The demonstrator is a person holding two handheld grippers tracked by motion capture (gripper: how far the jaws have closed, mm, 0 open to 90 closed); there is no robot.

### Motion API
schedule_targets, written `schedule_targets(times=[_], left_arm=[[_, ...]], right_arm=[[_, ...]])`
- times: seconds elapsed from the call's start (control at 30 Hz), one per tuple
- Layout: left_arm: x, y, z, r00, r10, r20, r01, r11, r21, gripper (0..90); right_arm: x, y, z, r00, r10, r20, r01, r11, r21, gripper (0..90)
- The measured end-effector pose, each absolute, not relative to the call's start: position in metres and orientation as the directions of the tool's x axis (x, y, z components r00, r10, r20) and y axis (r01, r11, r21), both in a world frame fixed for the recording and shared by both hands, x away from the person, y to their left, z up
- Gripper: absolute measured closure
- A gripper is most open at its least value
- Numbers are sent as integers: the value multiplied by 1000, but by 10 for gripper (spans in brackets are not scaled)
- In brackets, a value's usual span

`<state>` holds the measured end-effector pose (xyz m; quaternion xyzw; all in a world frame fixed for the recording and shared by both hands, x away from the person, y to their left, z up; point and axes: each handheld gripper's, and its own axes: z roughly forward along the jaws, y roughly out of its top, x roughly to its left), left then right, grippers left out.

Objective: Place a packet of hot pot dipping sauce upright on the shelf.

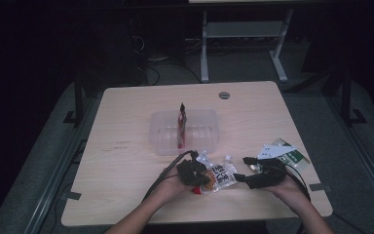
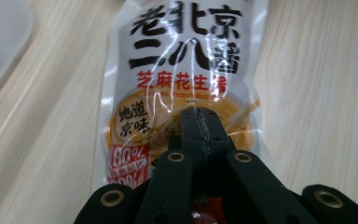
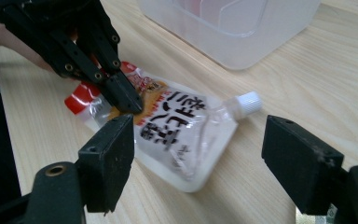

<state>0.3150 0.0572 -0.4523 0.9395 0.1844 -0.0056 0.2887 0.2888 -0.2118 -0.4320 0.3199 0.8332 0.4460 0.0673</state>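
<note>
Wooden table point(image 1: 126, 146), left gripper point(image 3: 129, 103) jaws pressed together on sauce pouch point(image 3: 182, 135), right gripper point(image 3: 198, 158) jaws spread

The sauce pouch point(image 2: 182, 70) is cut off at the top edge of the left gripper view, and its near end is hidden under the left gripper point(image 2: 200, 126), whose closed fingers point(image 2: 193, 135) cover part of the print. In the high view the pouch's lettering is too small to read (dim light does not help). The clear tub point(image 3: 233, 28) runs off the top of the right gripper view. The red item point(image 1: 181, 124) standing in the tub cannot be identified.
</note>
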Motion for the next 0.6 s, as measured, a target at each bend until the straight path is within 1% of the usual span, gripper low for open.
schedule_targets(times=[0.17, 0.23, 0.37, 0.6], left_arm=[[313, 75, -451, 926, 360, -113, 363, -770, 525, 900], [313, 79, -450, 930, 353, -105, 355, -781, 514, 900], [308, 100, -449, 918, 377, -126, 386, -770, 508, 900], [294, 121, -449, 903, 407, -138, 416, -747, 518, 900]], right_arm=[[288, -210, -432, -785, 594, 177, 477, 397, 784, 252], [288, -210, -432, -785, 594, 177, 478, 397, 784, 252], [289, -210, -433, -784, 596, 176, 477, 396, 784, 252], [290, -211, -432, -782, 598, 174, 477, 395, 786, 252]])
